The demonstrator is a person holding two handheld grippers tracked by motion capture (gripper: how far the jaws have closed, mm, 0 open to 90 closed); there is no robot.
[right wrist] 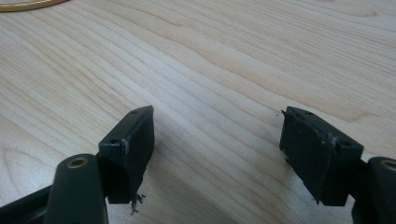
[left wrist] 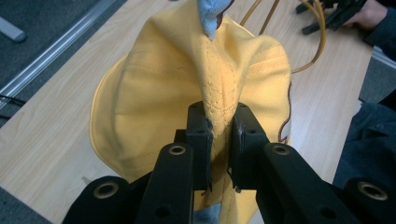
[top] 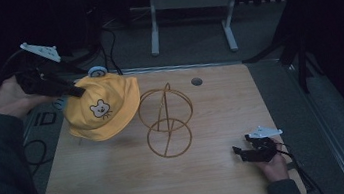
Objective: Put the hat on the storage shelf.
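Hat point(top: 101, 109) hangs off table, pinched at crown seam by L gripper point(top: 78, 91), jaws clamped on fabric; wire stand point(top: 167, 120) lies just right of hat, so L hand nearer; R gripper point(top: 241, 151) jaws wide, near-right, resting on table point(top: 121, 184).

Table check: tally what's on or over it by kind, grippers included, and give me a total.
Yellow hat: 1, pinched by the left gripper
Gold wire stand: 1
Grippers: 2, counting the right gripper, which is open and empty
Total: 4
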